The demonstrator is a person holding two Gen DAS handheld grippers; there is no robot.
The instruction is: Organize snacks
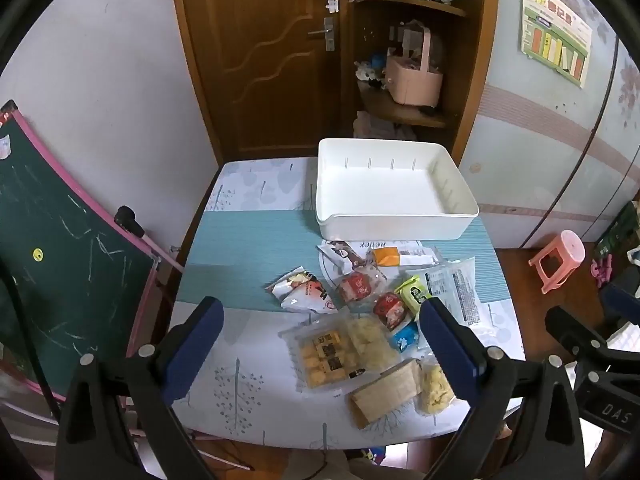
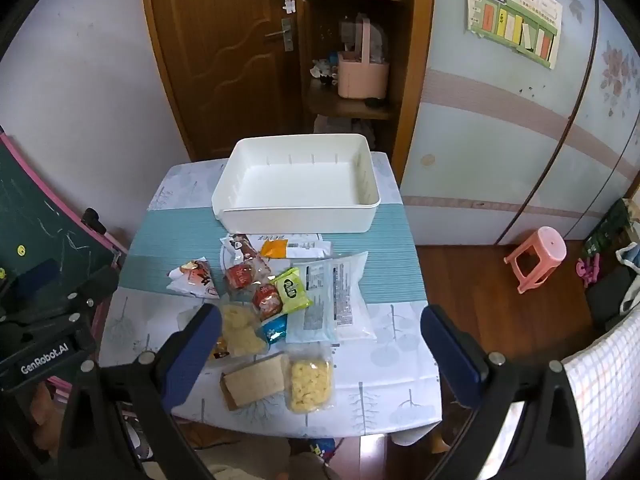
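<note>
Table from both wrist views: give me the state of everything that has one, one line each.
White bin: upright, empty.
Snack packets: sealed, loose on the tablecloth, none binned.
Left claw: open, holding nothing.
Right claw: open, holding nothing.
Door: closed.
Pink stool: upright on the floor.

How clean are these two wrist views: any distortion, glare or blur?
Left wrist view: strong fisheye bending of the door, dark vignette corners, white bin slightly washed out, snack packets sharp. Right wrist view: same curvature, window glare on the wooden floor, no motion blur.
</note>
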